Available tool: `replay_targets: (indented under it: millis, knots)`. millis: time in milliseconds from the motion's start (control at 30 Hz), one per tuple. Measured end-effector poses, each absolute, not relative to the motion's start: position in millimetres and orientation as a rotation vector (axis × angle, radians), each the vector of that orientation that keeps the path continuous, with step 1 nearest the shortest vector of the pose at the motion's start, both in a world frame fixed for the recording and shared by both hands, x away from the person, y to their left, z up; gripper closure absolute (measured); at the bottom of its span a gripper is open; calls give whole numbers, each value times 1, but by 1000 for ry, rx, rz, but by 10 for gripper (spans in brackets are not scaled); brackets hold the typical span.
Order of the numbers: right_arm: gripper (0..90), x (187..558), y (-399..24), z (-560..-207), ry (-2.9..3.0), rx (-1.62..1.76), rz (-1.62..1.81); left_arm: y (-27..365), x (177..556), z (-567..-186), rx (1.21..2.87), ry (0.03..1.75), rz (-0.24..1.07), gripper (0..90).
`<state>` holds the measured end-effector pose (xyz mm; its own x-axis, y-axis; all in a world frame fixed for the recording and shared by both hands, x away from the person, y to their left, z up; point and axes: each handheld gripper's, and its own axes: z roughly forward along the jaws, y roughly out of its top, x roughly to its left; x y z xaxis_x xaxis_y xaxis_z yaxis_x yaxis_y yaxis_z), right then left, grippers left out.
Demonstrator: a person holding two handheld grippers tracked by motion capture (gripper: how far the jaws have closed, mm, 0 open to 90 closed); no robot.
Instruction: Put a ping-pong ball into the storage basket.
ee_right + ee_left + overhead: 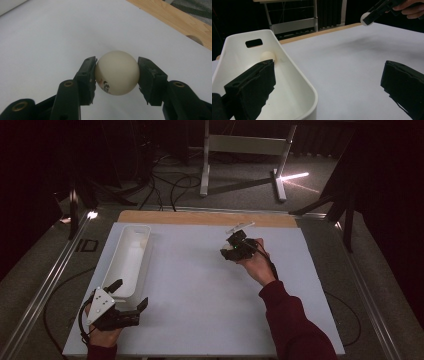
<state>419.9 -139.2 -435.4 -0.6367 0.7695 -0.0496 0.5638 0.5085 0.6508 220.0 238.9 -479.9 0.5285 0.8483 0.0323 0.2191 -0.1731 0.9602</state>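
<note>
The right gripper (pixel 116 72) has its jaws clenched on a cream ping-pong ball (pixel 117 73), one black pad pressed to each side of it, with dark print showing low on the ball's near face. In the high view this gripper (pixel 239 245) sits toward the far right of the white bench (pixel 200 290), held in the person's right hand (pixel 256 262), and the ball itself is too small and shadowed there to make out. In the left gripper view the same ball (pixel 365 18) shows as a pale disc at the tip of the right gripper, raised above the bench surface.

The left gripper (pixel 131 296) rests at the near left of the bench, just beside the near end of the white tub (pixel 120 265). Its jaws are released and stand wide apart, with nothing between them; in its own view one jaw overlaps the tub's rim (pixel 294 72) and the other hangs over bare bench.

A second ball (pixel 267 56) lies inside the tub near its far end, below the handle slot, partly hidden behind the jaw in front of it. The tub's near end is cut off at the bottom of the left gripper view. The room beyond the bench is dark, and only a metal frame (pixel 245 150) and cables on the floor can be picked out.
</note>
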Motion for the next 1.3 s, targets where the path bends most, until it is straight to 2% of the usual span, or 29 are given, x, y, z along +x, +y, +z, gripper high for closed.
replay_targets:
  millis: [1300]
  knots:
    - [504,398,-106,-417,2463,939,934,239,220,-480,1686,910,729,2]
